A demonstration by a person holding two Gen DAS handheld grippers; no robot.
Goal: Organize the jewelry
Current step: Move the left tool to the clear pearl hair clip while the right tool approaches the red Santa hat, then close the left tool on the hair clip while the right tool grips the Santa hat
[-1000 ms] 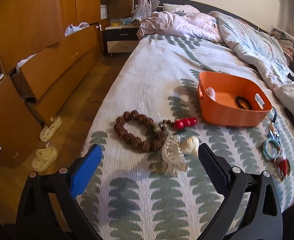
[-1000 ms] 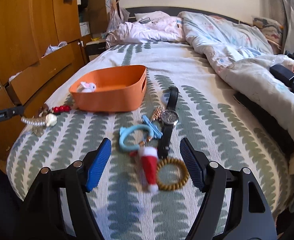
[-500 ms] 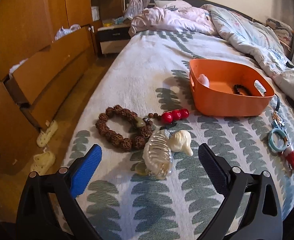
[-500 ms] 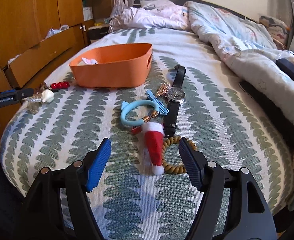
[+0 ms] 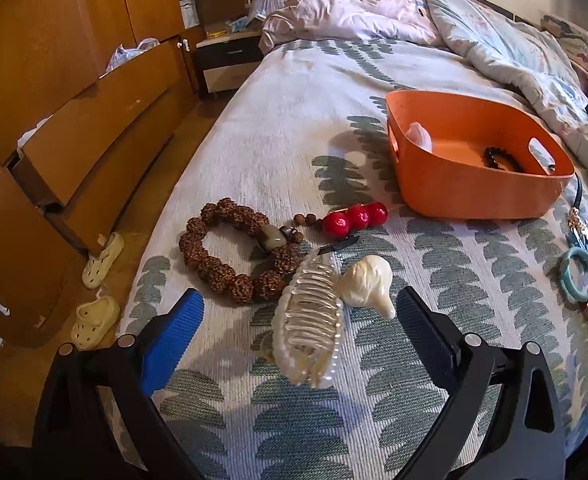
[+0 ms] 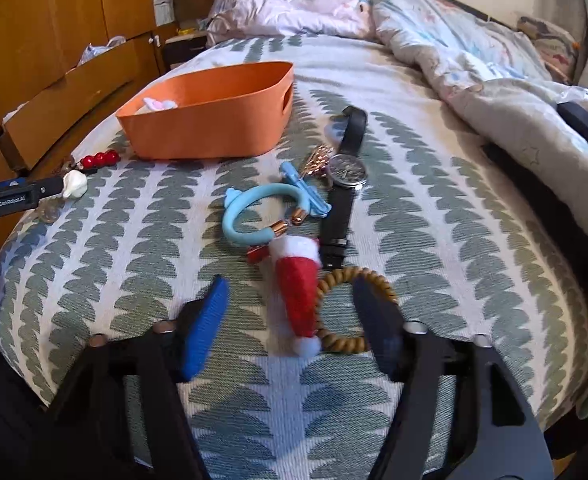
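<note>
In the left wrist view my left gripper [image 5: 298,322] is open, low over the bedspread. A clear hair claw [image 5: 310,324] lies between its fingers, untouched. A cream shell clip [image 5: 368,282], a brown bead bracelet [image 5: 230,252] and a red bead clip [image 5: 354,216] lie just beyond. The orange basket [image 5: 474,196] holds a dark bead bracelet [image 5: 502,158]. In the right wrist view my right gripper [image 6: 292,320] has its jaws closing around a red Santa-hat clip [image 6: 298,280]; the pads stand apart from it. Its right finger overlaps a golden spiral hair tie [image 6: 346,344].
A black watch [image 6: 348,168] and a light blue bracelet [image 6: 254,208] lie beyond the hat. The orange basket [image 6: 214,128] stands further back left. A rumpled duvet [image 6: 494,80] covers the bed's right side. Wooden drawers [image 5: 94,140] and slippers [image 5: 94,320] are left of the bed.
Both grippers have come lower and closer to the bedspread. The hair claw now sits between the left fingers. The right jaws have narrowed around the Santa-hat clip.
</note>
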